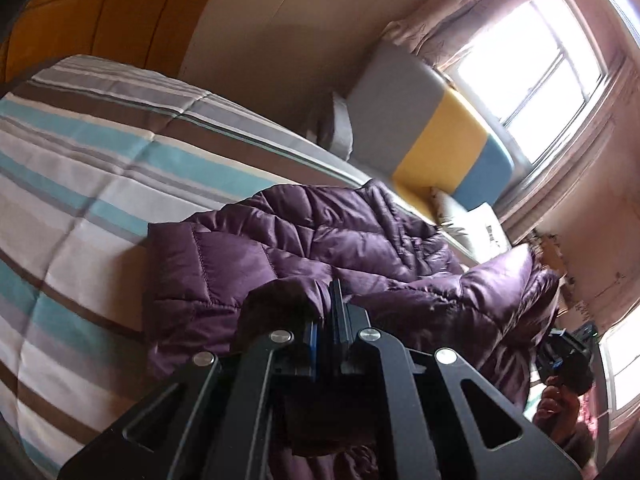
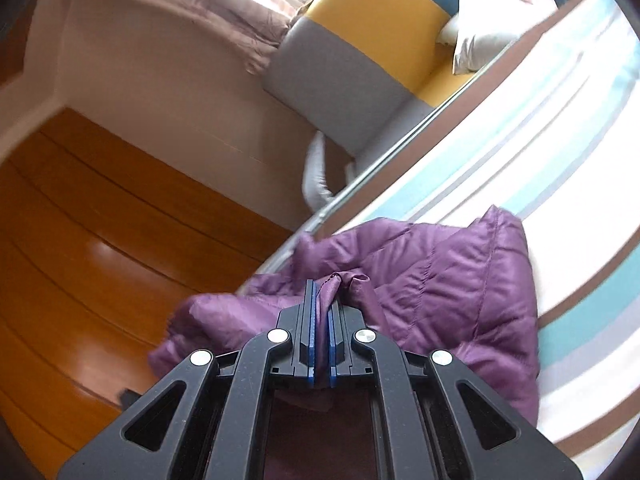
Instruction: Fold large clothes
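A purple quilted puffer jacket [image 1: 320, 240] lies partly on a striped bed [image 1: 80, 152]. My left gripper [image 1: 335, 292] is shut on the jacket's near edge, with fabric bunched around its closed jaws. My right gripper [image 2: 322, 300] is shut on another edge of the jacket [image 2: 440, 280], with a fold of purple fabric pinched between its blue pads. That part of the jacket is lifted over the bed's edge. The right gripper also shows in the left wrist view [image 1: 568, 356], held in a hand at the far right.
The bed has a striped cover [image 2: 540, 152] in teal, white, grey and brown. A padded headboard [image 1: 432, 136] in grey, yellow and blue stands under a bright window [image 1: 532, 72]. White pillows [image 2: 492, 12] lie by it. Orange wooden floor [image 2: 100, 240] lies beside the bed.
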A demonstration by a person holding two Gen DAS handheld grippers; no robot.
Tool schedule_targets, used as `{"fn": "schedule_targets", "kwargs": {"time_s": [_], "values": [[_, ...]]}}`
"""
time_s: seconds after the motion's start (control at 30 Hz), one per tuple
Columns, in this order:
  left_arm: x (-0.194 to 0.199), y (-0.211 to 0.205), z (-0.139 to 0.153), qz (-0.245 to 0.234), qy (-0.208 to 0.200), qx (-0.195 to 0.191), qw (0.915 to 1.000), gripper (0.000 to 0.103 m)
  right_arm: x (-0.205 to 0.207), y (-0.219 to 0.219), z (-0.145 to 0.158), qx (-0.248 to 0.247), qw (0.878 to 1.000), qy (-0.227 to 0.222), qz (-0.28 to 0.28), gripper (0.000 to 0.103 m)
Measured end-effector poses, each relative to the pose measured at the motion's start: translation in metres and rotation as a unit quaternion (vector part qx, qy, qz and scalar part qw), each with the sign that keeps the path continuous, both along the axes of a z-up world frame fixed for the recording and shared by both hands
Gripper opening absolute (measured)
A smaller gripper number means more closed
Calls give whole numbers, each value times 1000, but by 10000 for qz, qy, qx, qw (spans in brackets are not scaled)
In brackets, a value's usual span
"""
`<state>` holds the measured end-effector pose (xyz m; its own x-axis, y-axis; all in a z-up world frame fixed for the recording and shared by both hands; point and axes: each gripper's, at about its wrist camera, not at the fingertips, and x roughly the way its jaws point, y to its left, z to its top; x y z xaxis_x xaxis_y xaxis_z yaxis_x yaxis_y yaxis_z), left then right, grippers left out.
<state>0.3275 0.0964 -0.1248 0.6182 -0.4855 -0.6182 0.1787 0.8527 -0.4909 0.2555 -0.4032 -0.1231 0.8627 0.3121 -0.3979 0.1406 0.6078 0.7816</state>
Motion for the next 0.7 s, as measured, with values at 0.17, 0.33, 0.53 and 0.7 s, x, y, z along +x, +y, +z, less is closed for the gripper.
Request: {"fn": "schedule_targets", "kwargs": {"time_s": [0.17, 0.33, 0.53, 0.7], "values": [[13, -9, -11, 116, 53, 235, 9996, 8, 16, 10, -6, -734, 9969, 248, -101, 4], [21, -12, -20, 241, 143, 132, 9995, 16, 30, 24, -18, -1335, 9889, 632, -186, 5], [22, -7, -19, 308, 125, -186, 9993, 35, 35, 24, -30, -1313, 9874, 831, -285, 5], [14, 0, -7, 583, -138, -297, 9978, 73, 40, 28, -18, -1546, 9841, 837, -242, 10]]}}
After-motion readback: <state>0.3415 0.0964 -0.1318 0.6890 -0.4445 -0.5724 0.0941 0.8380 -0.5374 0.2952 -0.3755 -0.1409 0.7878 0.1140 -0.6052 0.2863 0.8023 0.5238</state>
